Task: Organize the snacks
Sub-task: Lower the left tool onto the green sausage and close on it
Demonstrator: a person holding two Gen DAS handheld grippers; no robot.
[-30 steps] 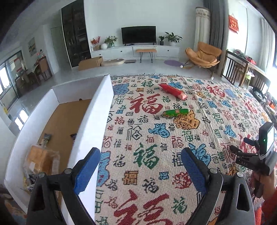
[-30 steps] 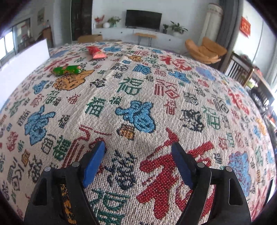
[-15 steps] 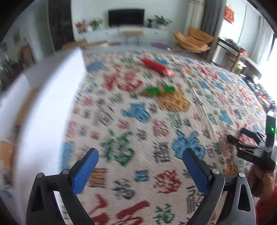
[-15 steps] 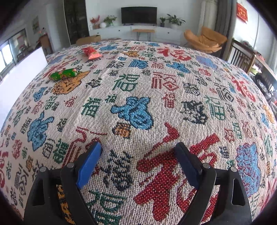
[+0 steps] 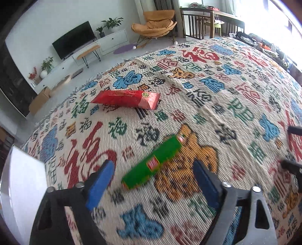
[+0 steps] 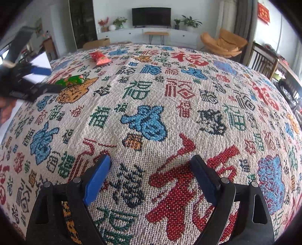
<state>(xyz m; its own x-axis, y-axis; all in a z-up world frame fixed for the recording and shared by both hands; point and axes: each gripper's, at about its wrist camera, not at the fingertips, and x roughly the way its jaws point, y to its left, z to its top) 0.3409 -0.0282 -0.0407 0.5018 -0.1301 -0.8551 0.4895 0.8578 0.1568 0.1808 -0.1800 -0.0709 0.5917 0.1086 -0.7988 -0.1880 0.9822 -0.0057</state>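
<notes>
Two snack packs lay on the patterned cloth (image 5: 236, 113): one green pack (image 5: 152, 162), one red pack (image 5: 126, 99) farther back, well apart. One white box (image 5: 20, 188) sat at the cloth's edge; contents not visible. Left gripper (image 5: 151, 181) jaws had just been closing, with the green pack's near end between the blue pads, untouched. Right gripper (image 6: 151, 177) jaws stood wide over bare cloth, holding nothing.

A patterned woven cloth (image 6: 151, 105) covers the table; beyond stand a television (image 6: 151, 16), an orange chair (image 6: 223, 44) and perhaps potted plants (image 6: 188, 21).
</notes>
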